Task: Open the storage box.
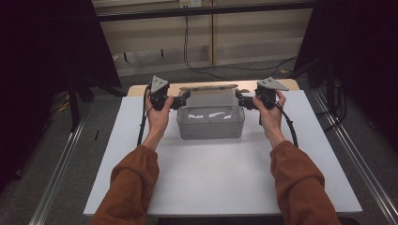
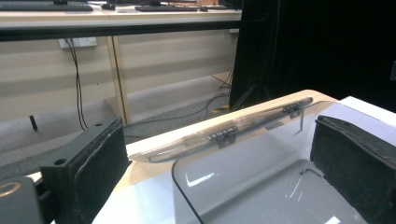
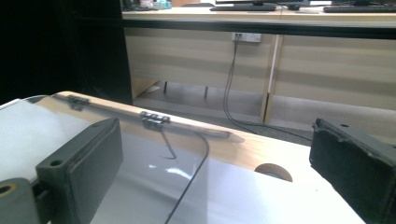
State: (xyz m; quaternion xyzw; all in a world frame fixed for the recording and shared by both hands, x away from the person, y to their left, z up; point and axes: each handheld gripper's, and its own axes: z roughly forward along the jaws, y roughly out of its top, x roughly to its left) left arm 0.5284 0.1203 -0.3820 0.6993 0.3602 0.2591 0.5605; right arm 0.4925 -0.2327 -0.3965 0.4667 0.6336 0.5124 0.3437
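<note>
Two grippers stand at the two ends of one clear plastic box (image 1: 211, 123), which sits on the far middle part of the white table (image 1: 216, 178). The left gripper (image 1: 184, 99) is at the left end of the box and the right gripper (image 1: 240, 99) at the right end. In both gripper views the black jaws stand wide apart, released, with nothing between the pads; the upper edge of the box wall passes through the gap in each.

The lid (image 1: 210, 87) of the box is open and lies back on its far side, joined by two small dark hinges (image 2: 223, 135). The inside of the box looks empty, apart from some bright reflections.

I judge that the step in hand is the approach to the box: both grippers are placed at its ends, ready either to take it by the rims or to reach for the lid. The next move calls for closing each pair of jaws on the thin wall evenly, at the same height on both sides, so that the light box does not tilt or slide.

I count one box, one lid, two hinges, two grippers and two orange sleeves (image 1: 131, 187).
</note>
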